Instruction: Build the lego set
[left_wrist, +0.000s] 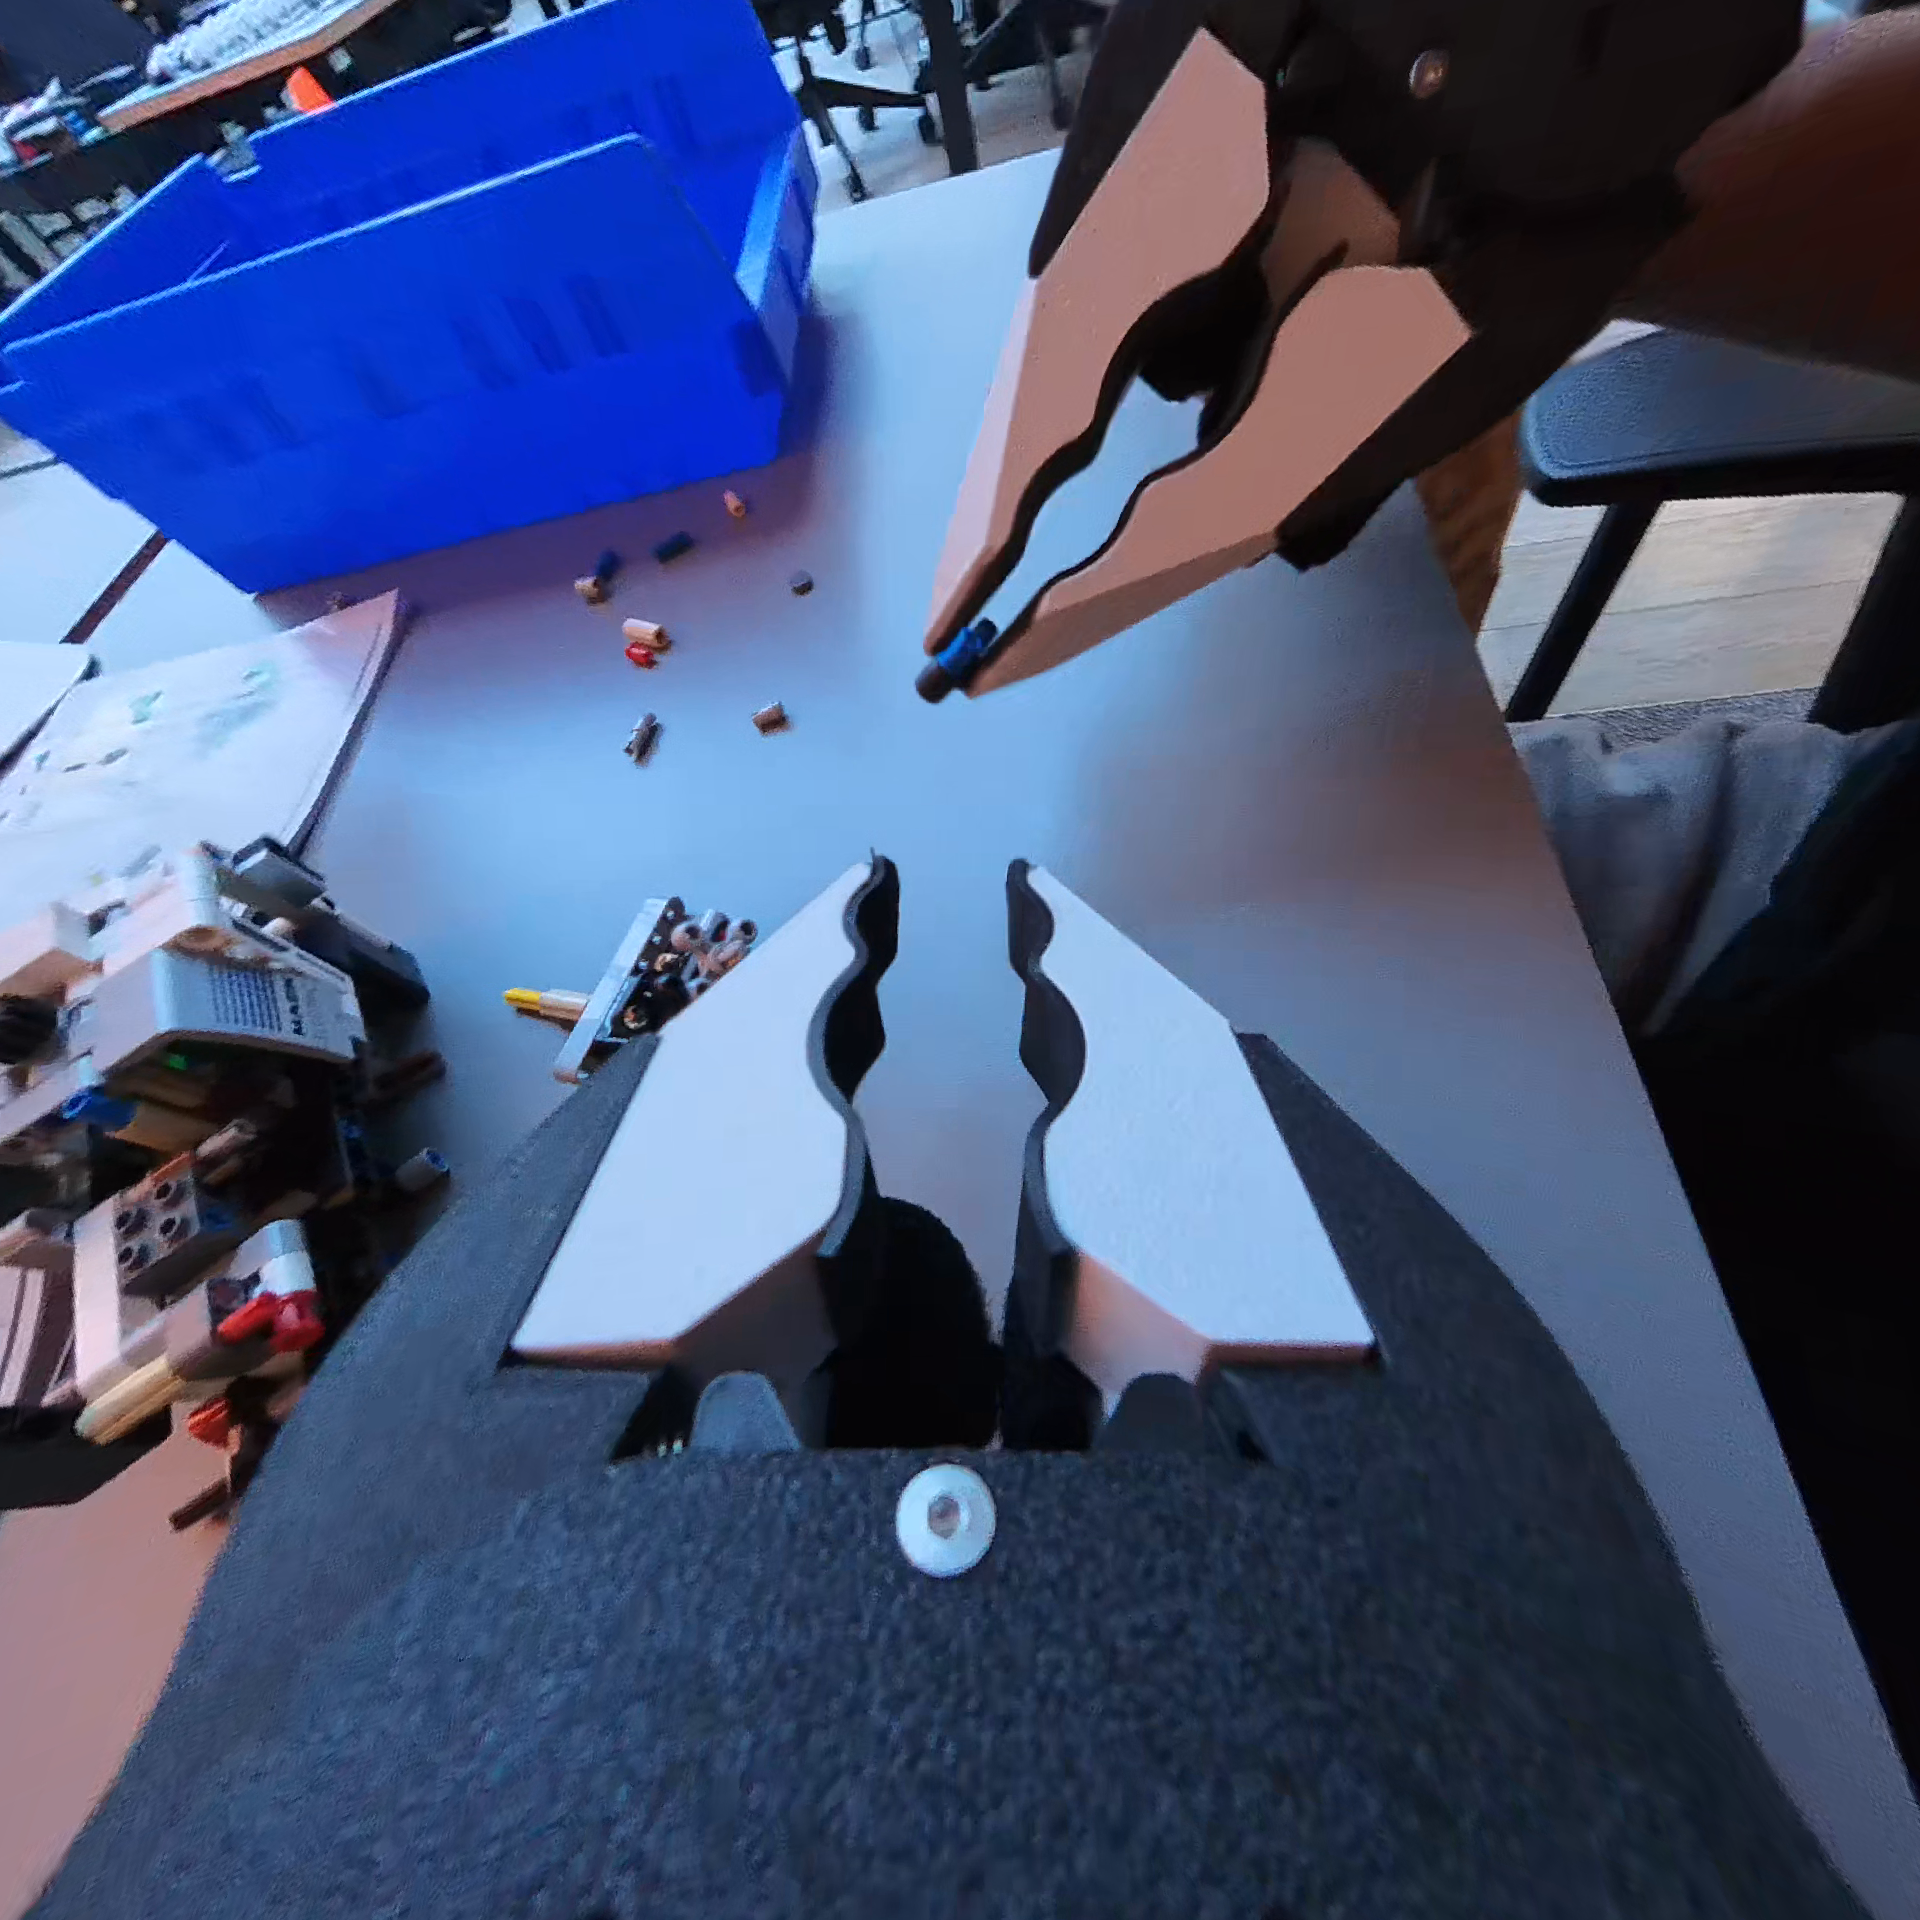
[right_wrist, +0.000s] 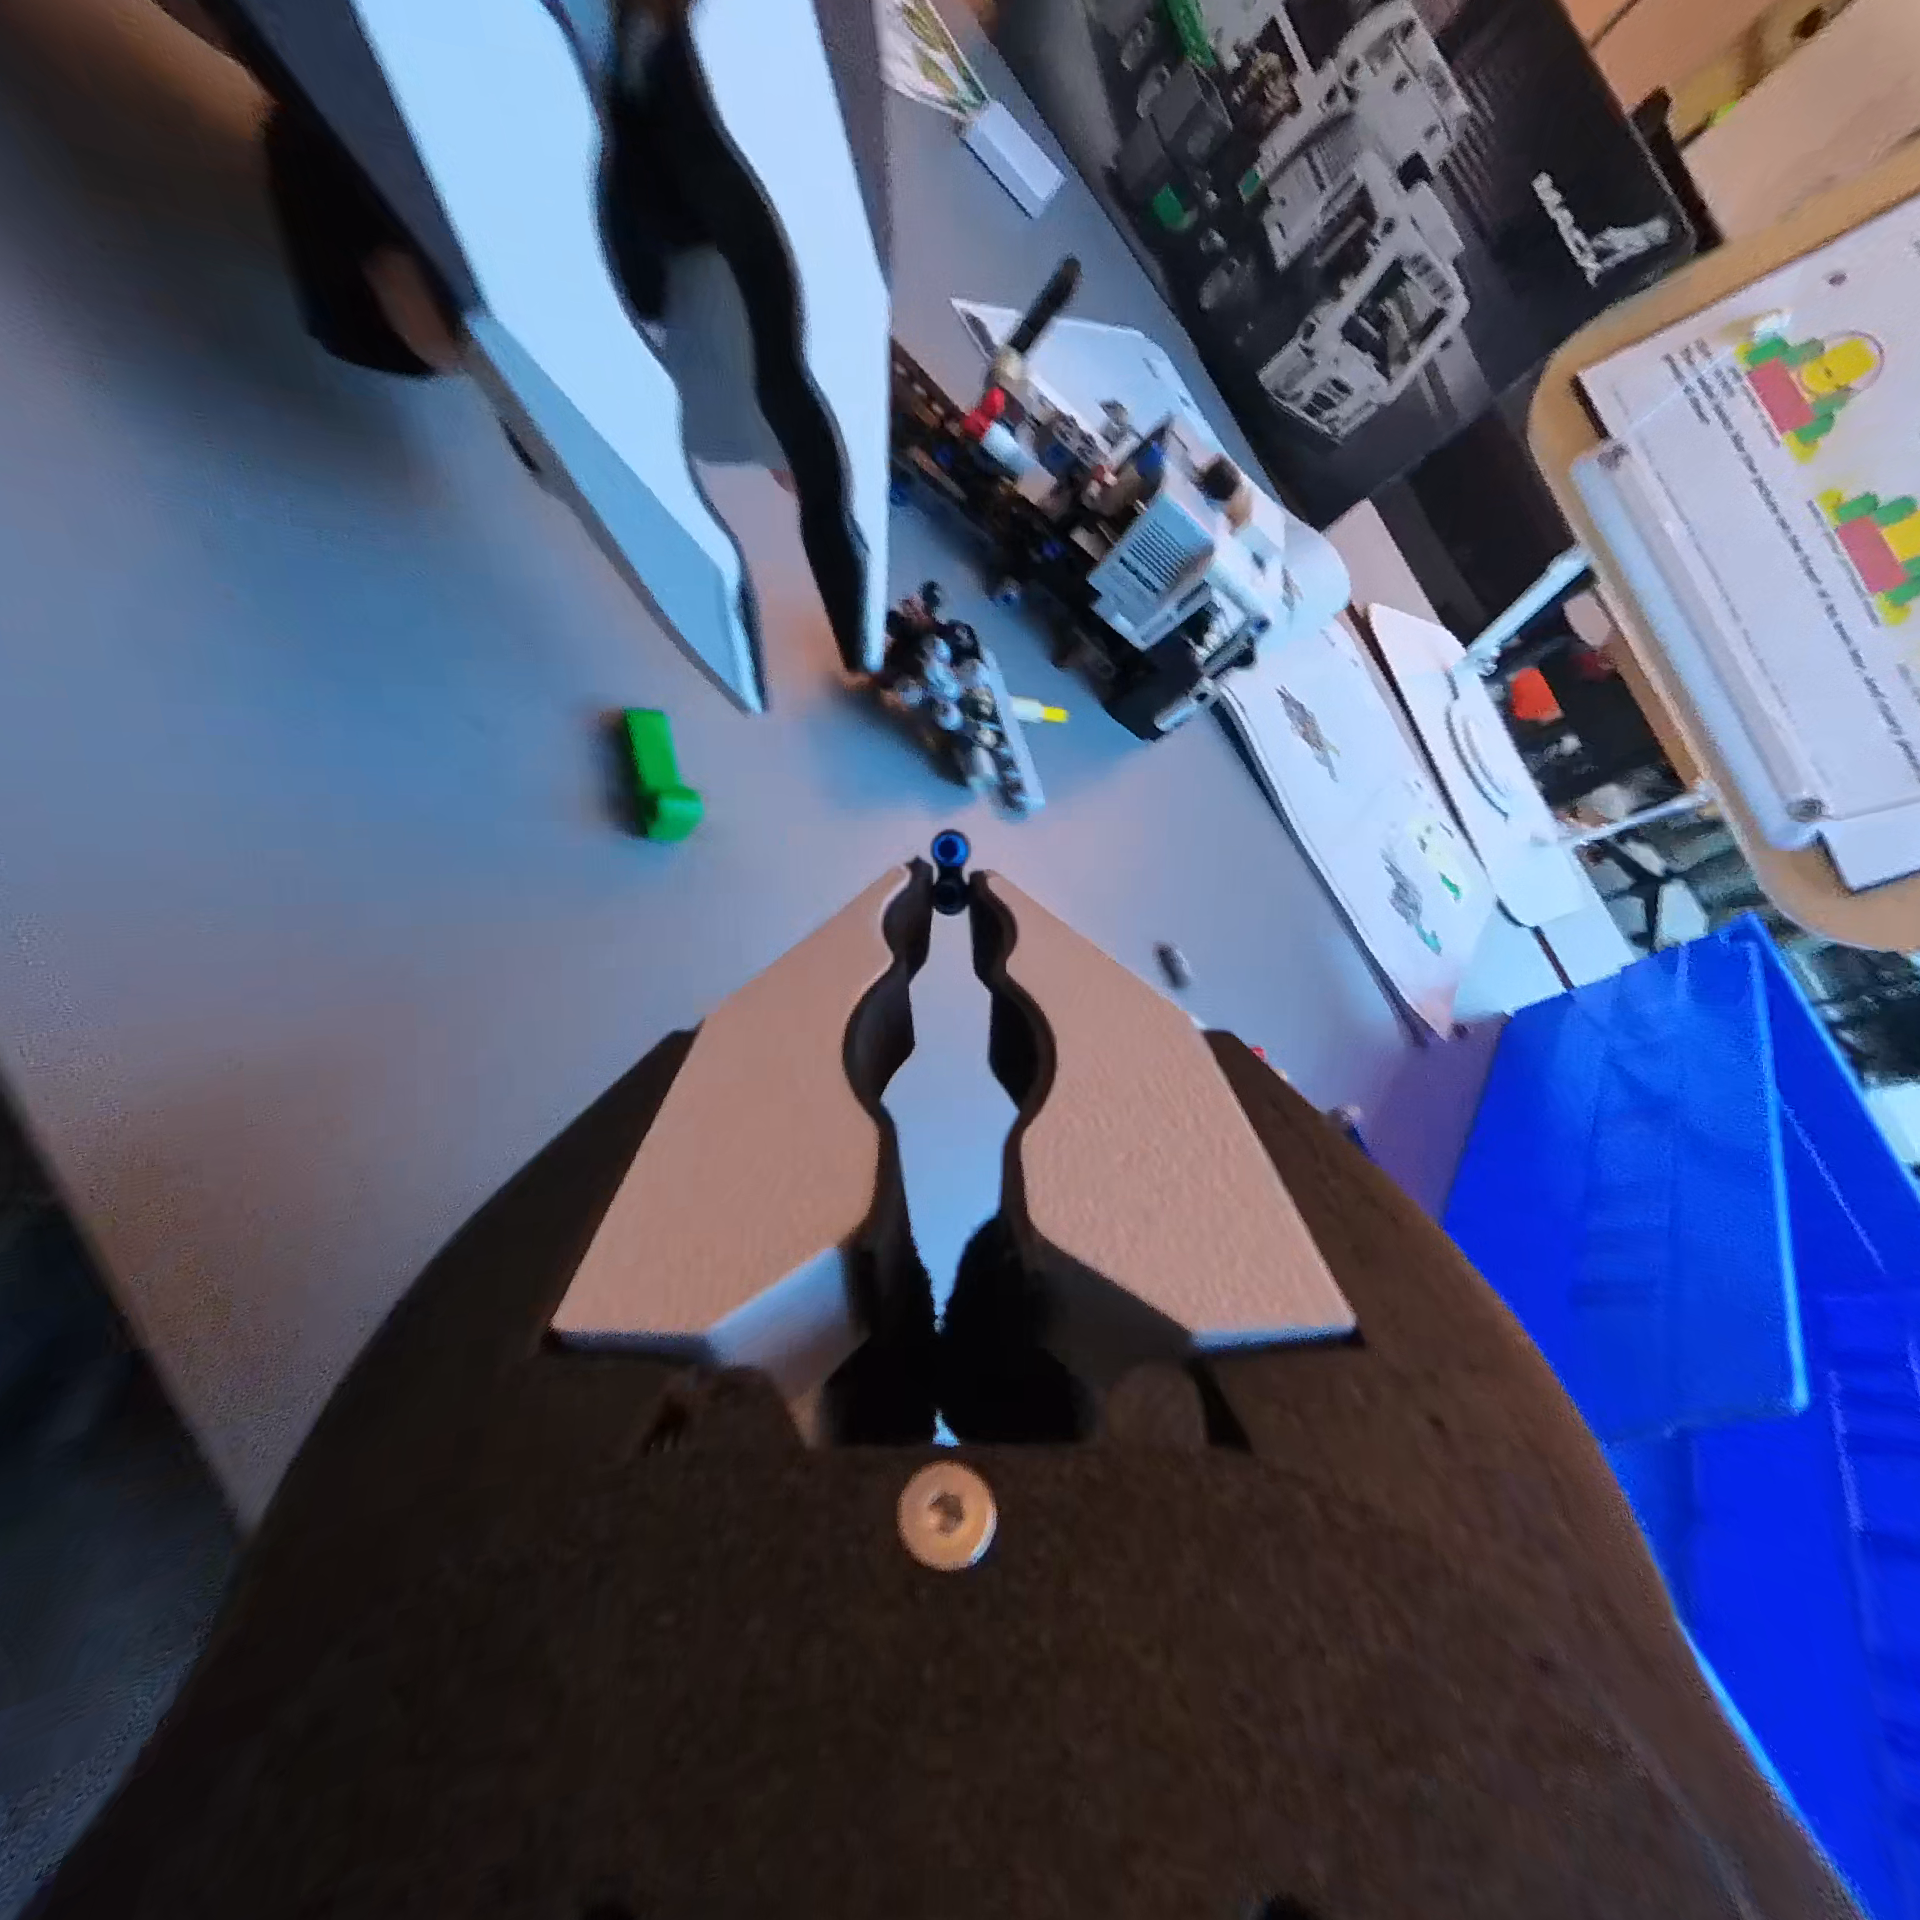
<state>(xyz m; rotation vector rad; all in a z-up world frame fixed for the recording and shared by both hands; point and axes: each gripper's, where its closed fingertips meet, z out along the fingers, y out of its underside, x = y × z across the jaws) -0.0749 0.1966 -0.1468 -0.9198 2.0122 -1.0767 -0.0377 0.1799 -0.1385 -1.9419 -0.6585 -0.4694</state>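
— What lies before you, biggest first?

— The grey table (left_wrist: 1195, 831) under everything. At eleven o'clock in my left wrist view stands the blue bin (left_wrist: 416, 343); at nine o'clock, the half-built lego model (left_wrist: 177, 1091) beside an open instruction booklet (left_wrist: 187, 717).

— And your tongs?

— My left gripper (left_wrist: 951, 883) hangs parted over bare table, nothing between its fingers. My right gripper (left_wrist: 971, 660), at one o'clock there, is pinched on a small blue-and-black pin (left_wrist: 958, 657), held at its very tips above the table.

— Smaller things?

— A small studded sub-assembly (left_wrist: 665, 977) just at ten o'clock of my left fingers, loose pins (left_wrist: 644, 636) scattered at eleven, and a green piece (right_wrist: 655, 774) at ten o'clock in the right wrist view.
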